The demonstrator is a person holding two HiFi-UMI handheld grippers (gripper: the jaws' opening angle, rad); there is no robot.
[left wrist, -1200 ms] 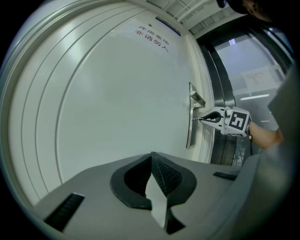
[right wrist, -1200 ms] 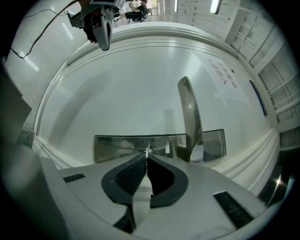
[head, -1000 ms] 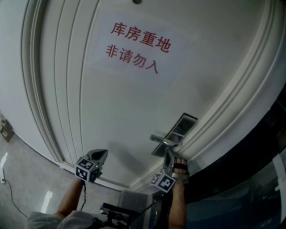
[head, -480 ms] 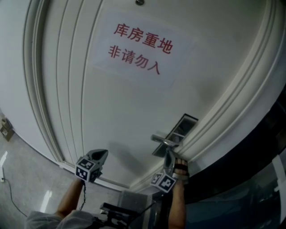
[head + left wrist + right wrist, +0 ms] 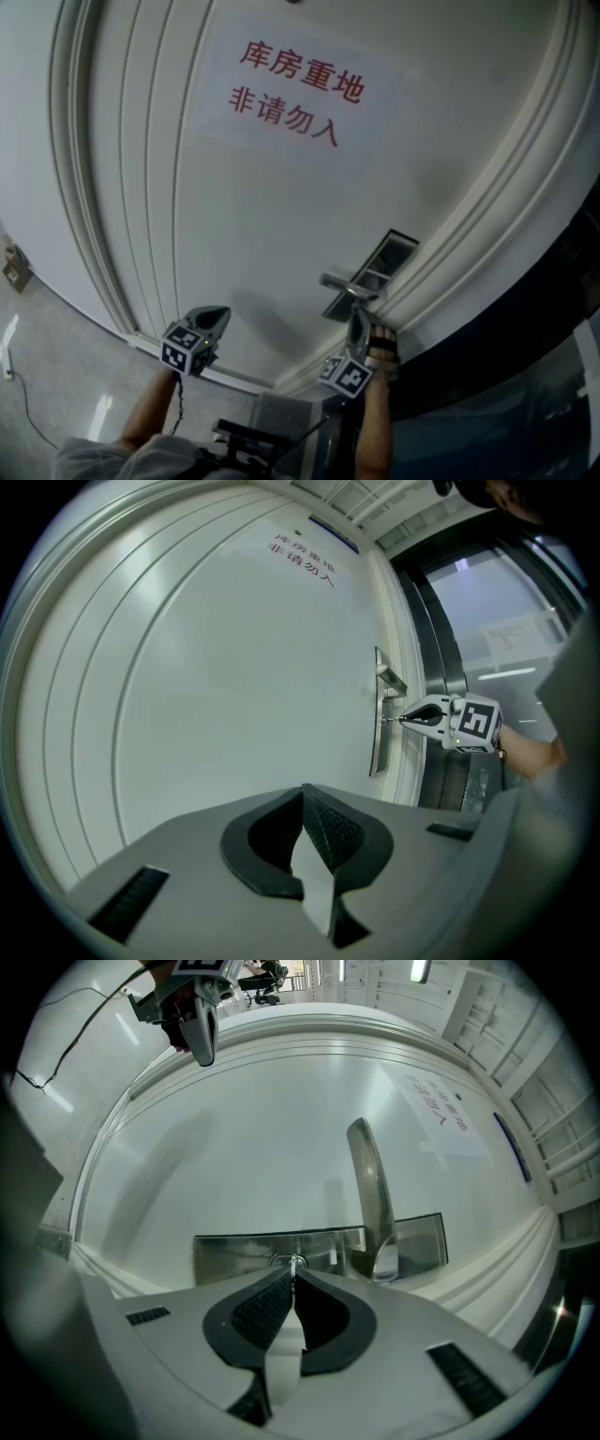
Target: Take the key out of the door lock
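Note:
A steel lock plate (image 5: 234, 1255) with a lever handle (image 5: 370, 1194) sits near the white door's edge. The small metal key (image 5: 294, 1262) sticks out of the keyhole below the handle. My right gripper (image 5: 293, 1274) is shut on the key, its tips right at the plate. From the left gripper view, the right gripper (image 5: 409, 719) points level at the lock plate (image 5: 378, 733). In the head view it is the right gripper (image 5: 357, 321) under the handle (image 5: 342, 284). My left gripper (image 5: 303, 791) is shut on nothing, held off the door (image 5: 262, 216) to the left, where the head view shows that left gripper (image 5: 214, 317).
A paper sign with red characters (image 5: 295, 94) is stuck high on the door. Curved moulding (image 5: 89, 187) frames the door panel. A dark glass panel (image 5: 506, 639) stands right of the door frame. Grey floor with a cable (image 5: 28, 412) lies at lower left.

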